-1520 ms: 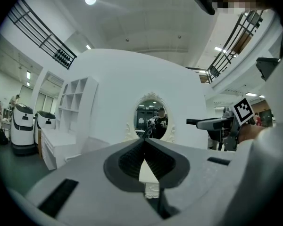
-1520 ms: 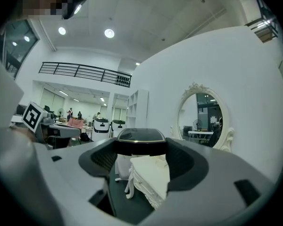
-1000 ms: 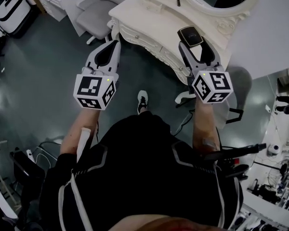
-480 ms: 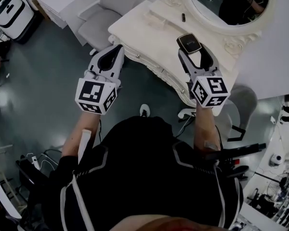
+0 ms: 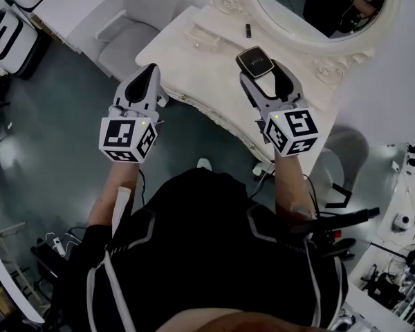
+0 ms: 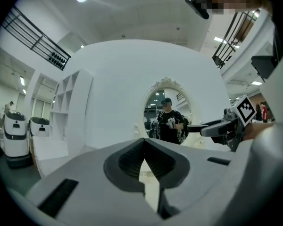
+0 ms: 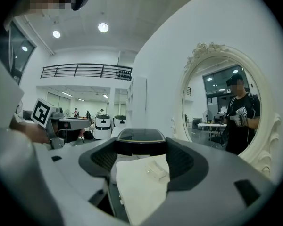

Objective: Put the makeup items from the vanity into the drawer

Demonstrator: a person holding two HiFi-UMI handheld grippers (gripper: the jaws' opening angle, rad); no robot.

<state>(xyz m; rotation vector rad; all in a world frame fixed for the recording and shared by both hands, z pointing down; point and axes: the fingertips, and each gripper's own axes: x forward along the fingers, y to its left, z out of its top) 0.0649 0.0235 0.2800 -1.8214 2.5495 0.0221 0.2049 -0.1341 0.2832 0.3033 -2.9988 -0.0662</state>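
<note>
My right gripper (image 5: 258, 72) is shut on a black square compact (image 5: 255, 61) with a gold rim, holding it just above the white vanity top (image 5: 194, 61). In the right gripper view the compact (image 7: 140, 141) spans both jaws' tips. My left gripper (image 5: 146, 72) hovers at the vanity's front left edge; its jaws meet at the tips with nothing between them (image 6: 144, 142). A small black tube (image 5: 247, 30) lies on the vanity near the oval mirror (image 5: 318, 9). No open drawer shows in any view.
A grey upholstered chair (image 5: 124, 37) stands left of the vanity. A pale shallow tray (image 5: 200, 34) lies on the vanity's back left. White wheeled units (image 5: 10, 30) stand at far left. A black stool and cables (image 5: 332, 185) are at right on the dark floor.
Both grippers have moved forward toward the vanity; the compact is now over the top instead of at the front edge. The right gripper's hold is unchanged and the left stays shut.
</note>
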